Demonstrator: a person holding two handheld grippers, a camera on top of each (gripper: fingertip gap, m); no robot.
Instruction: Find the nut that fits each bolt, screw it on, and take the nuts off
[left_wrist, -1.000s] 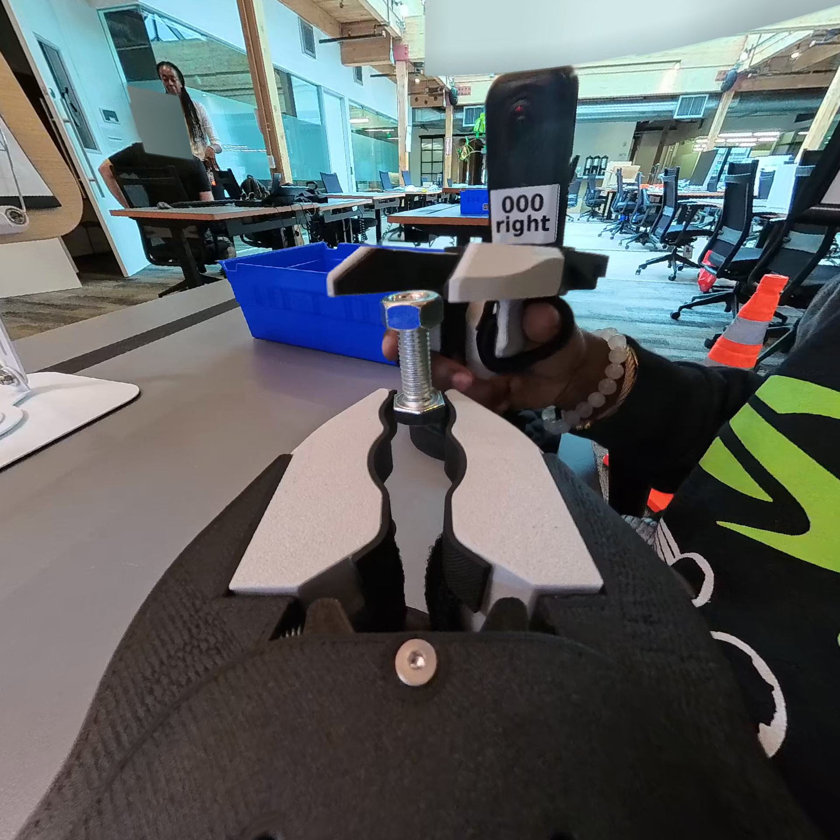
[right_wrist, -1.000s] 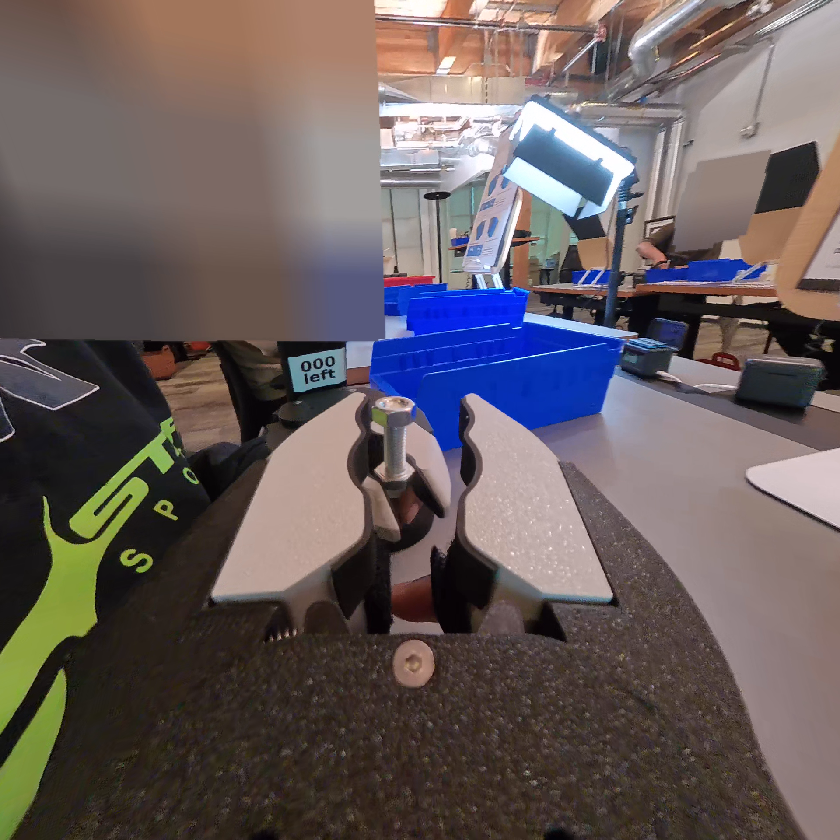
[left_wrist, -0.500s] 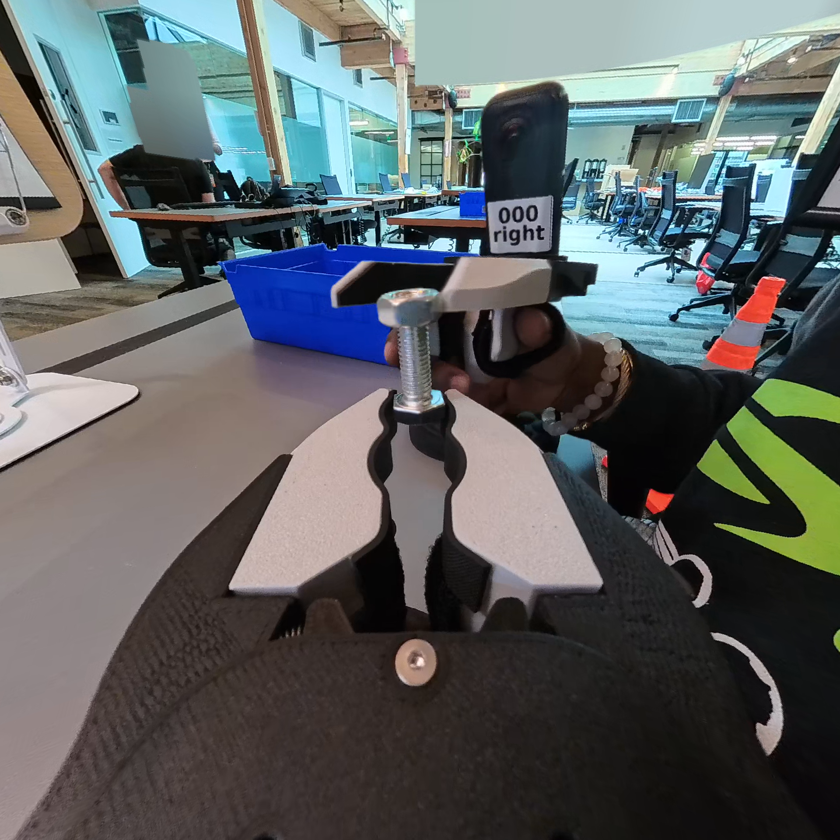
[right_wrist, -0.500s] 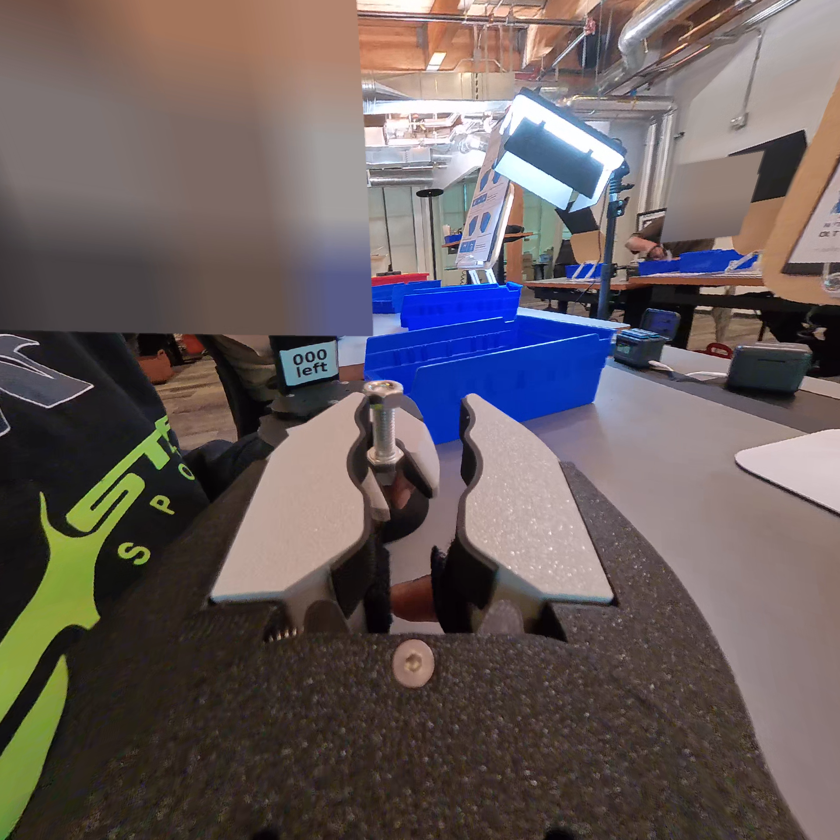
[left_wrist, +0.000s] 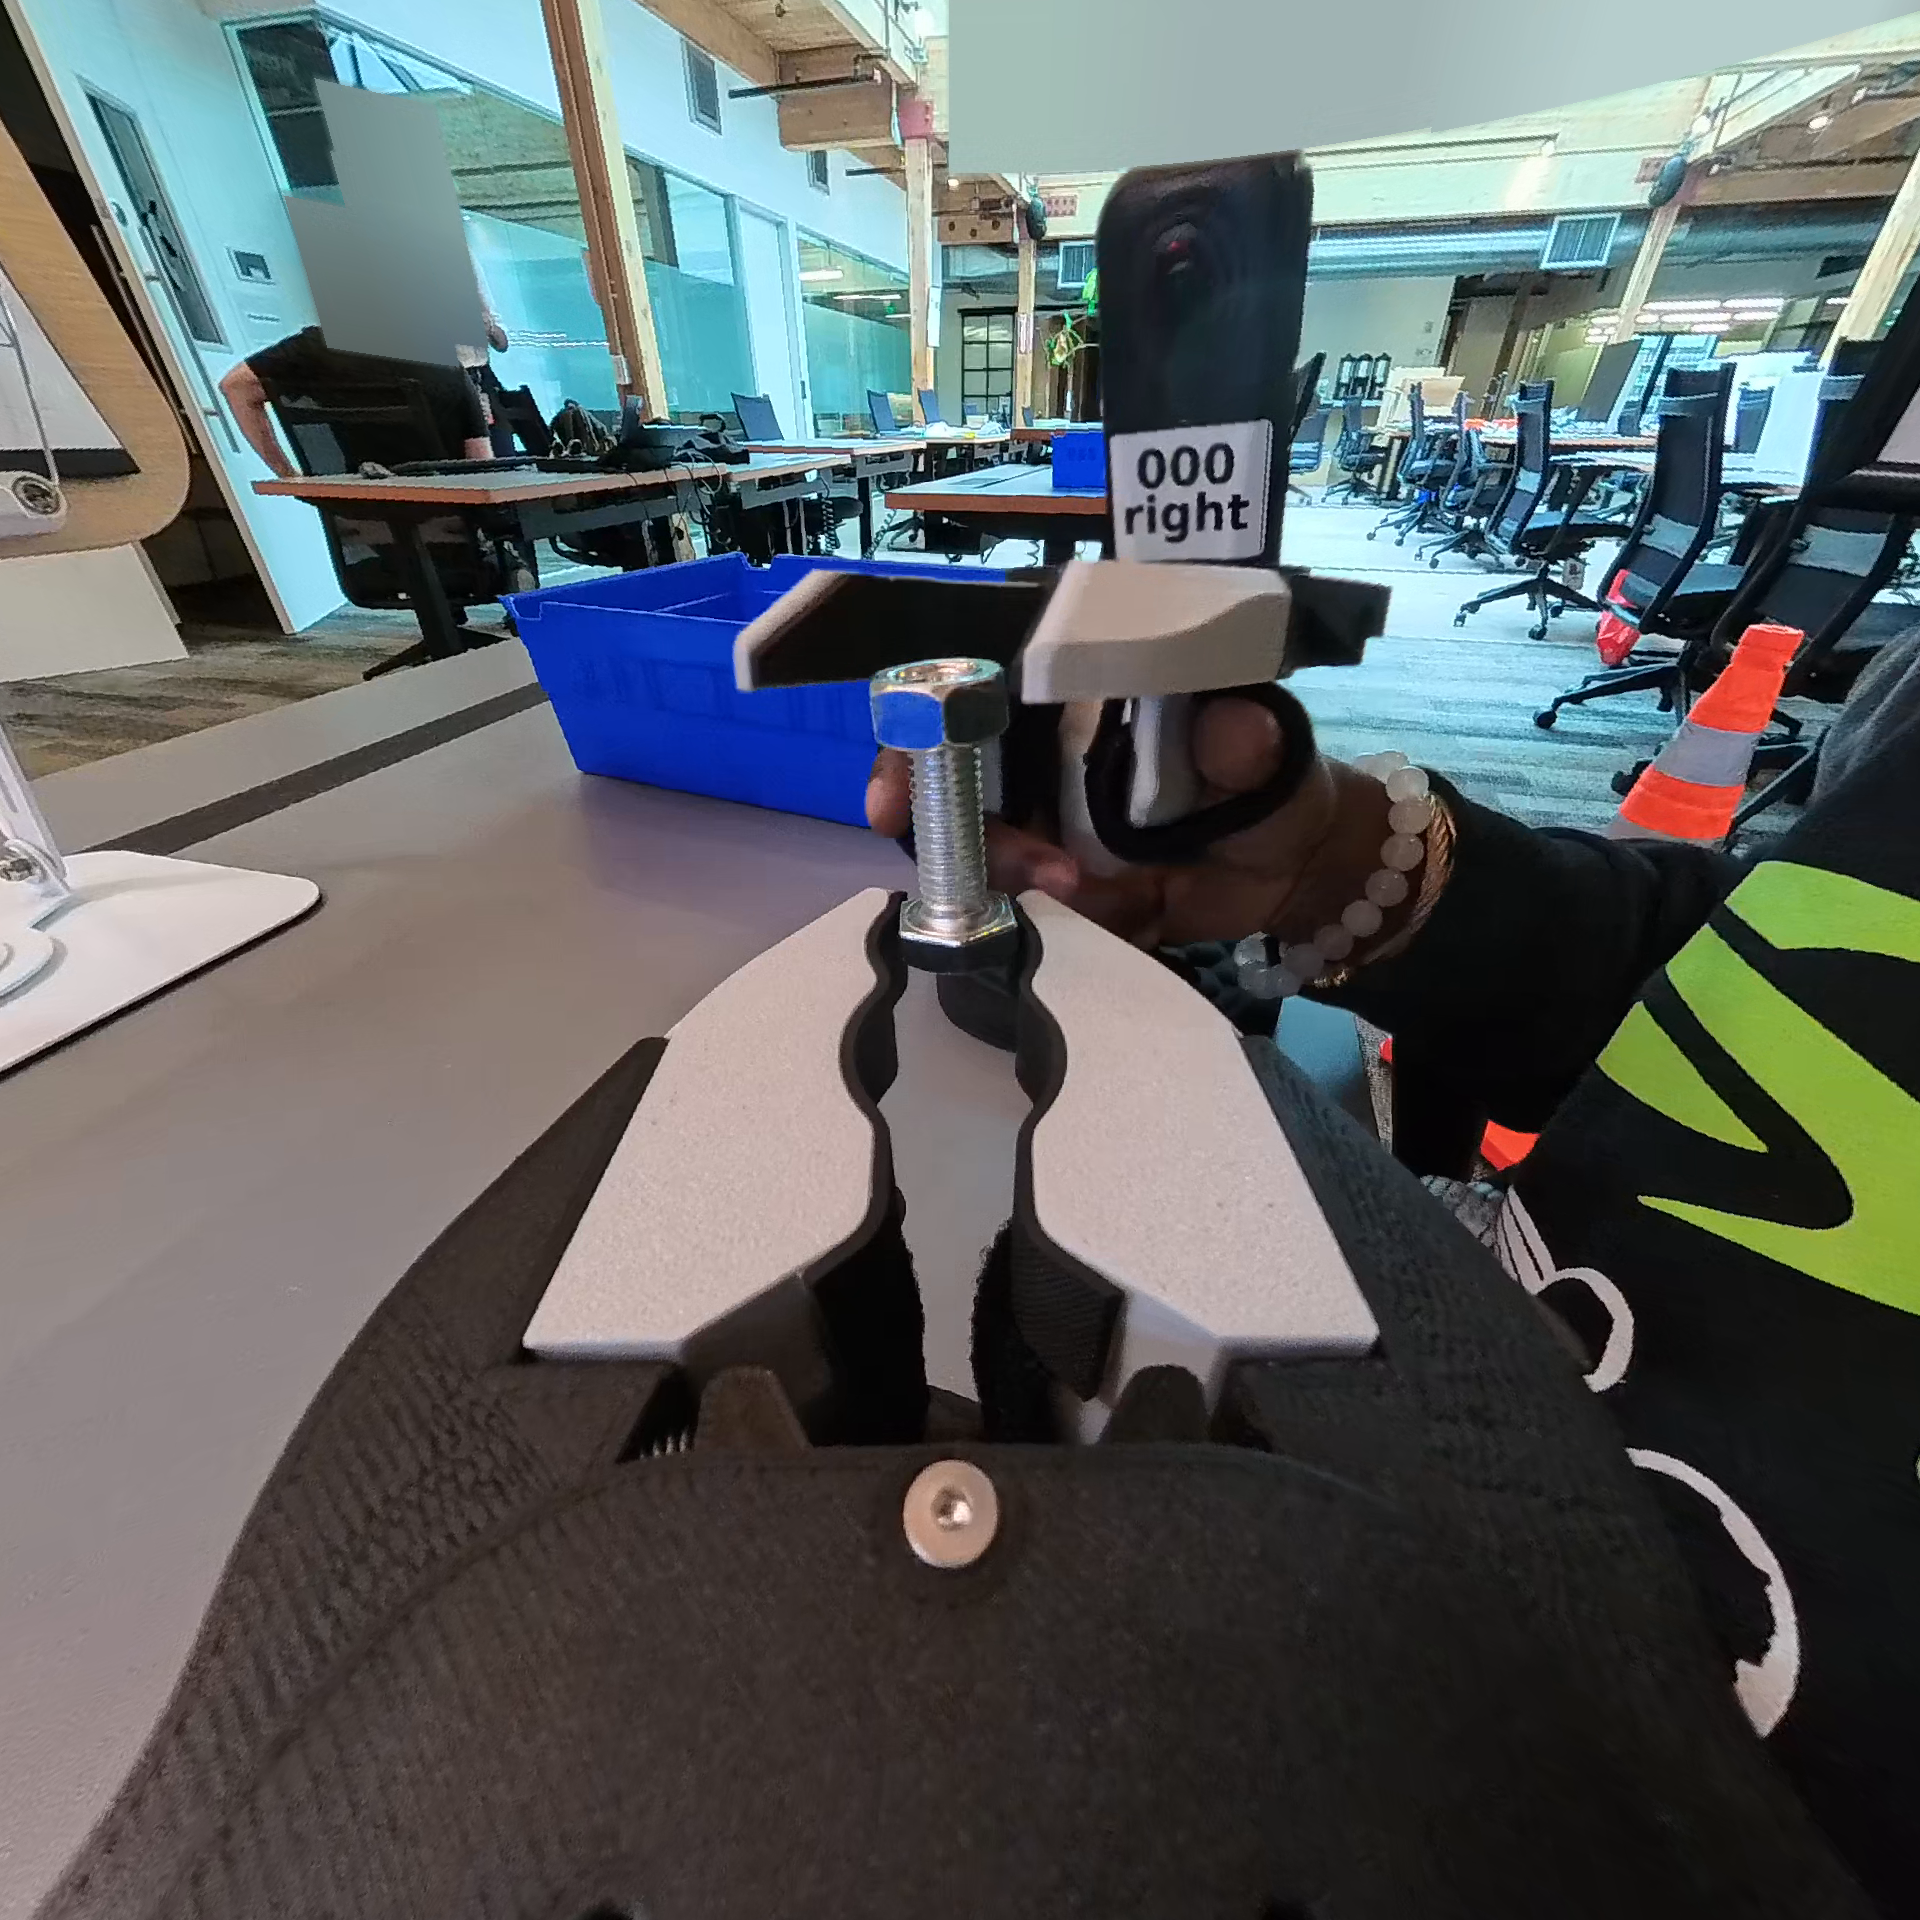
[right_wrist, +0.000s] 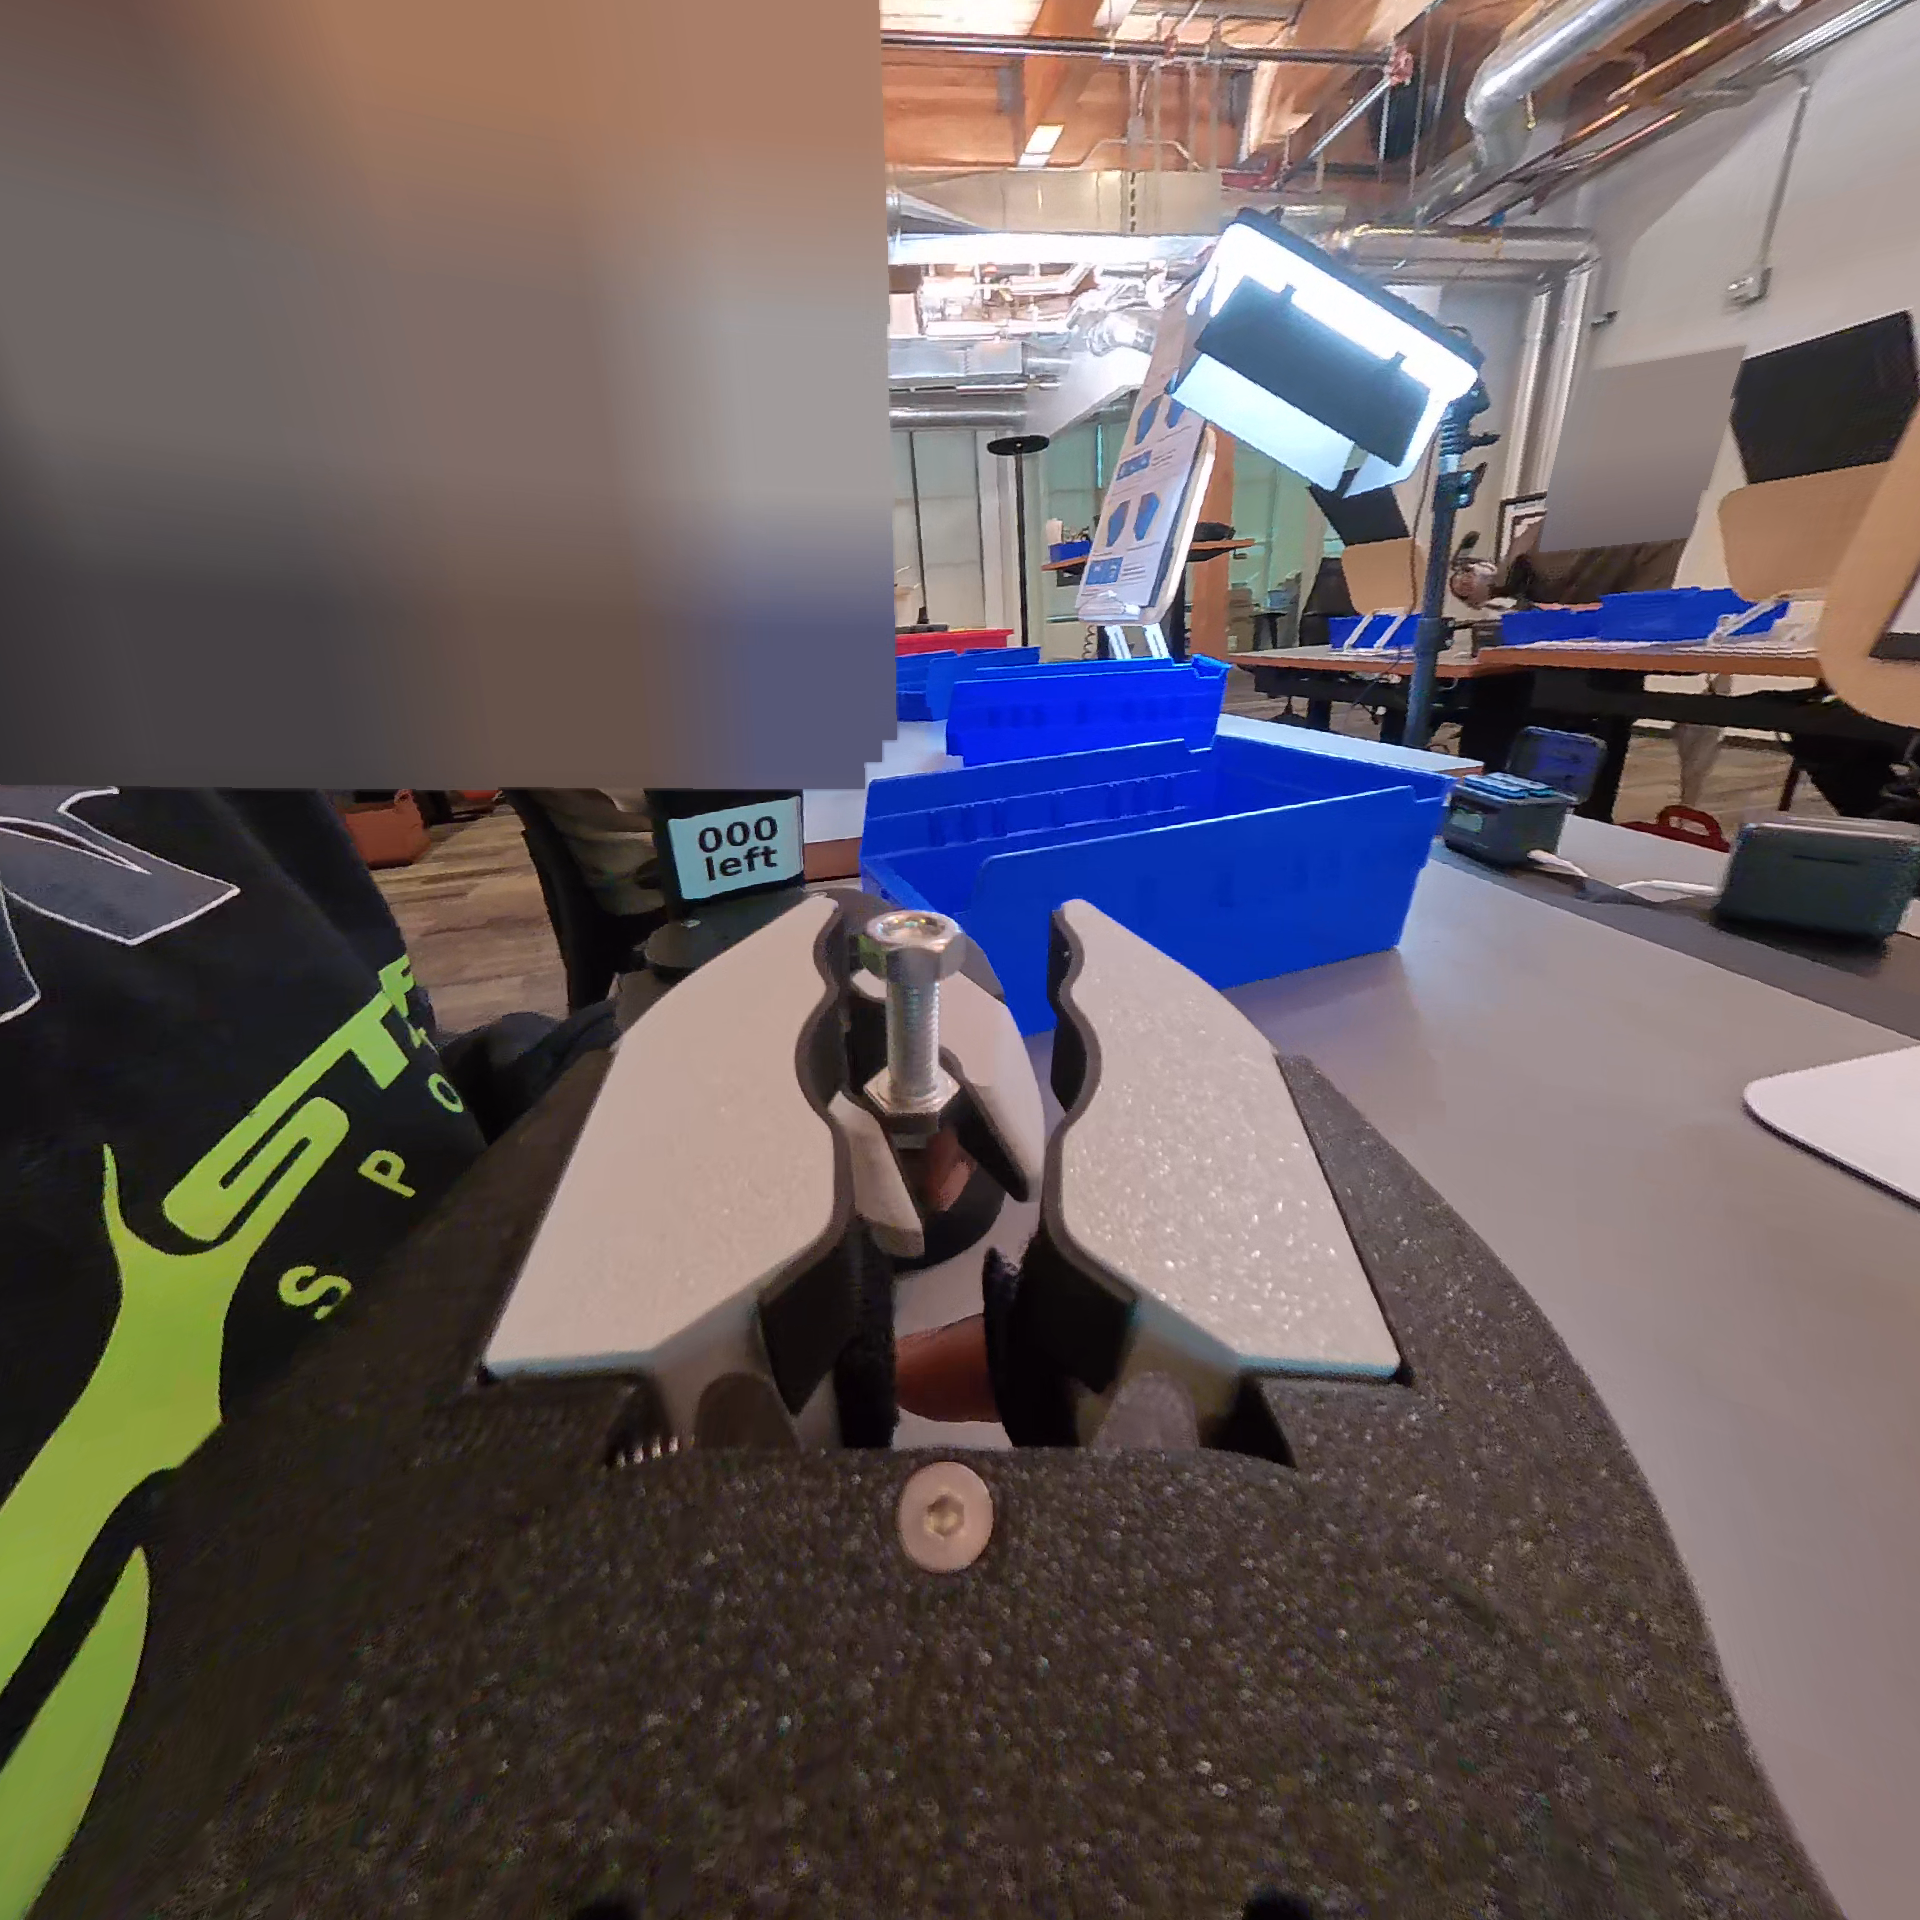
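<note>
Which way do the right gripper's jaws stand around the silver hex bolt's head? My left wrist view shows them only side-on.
Observer: The right gripper is open; the silver hex bolt, threaded in the silver hex nut that the left gripper clamps, stands between its fingers, nearer the picture-left one.
Operator: What lies beyond the blue plastic bin on that side?
Observer: Two dark grey cases sit on the grey table, to the bin's right.

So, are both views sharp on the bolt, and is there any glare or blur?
Left wrist view: bolt sharp, right gripper slightly motion-blurred. Right wrist view: bolt sharp, studio light glares white.
</note>
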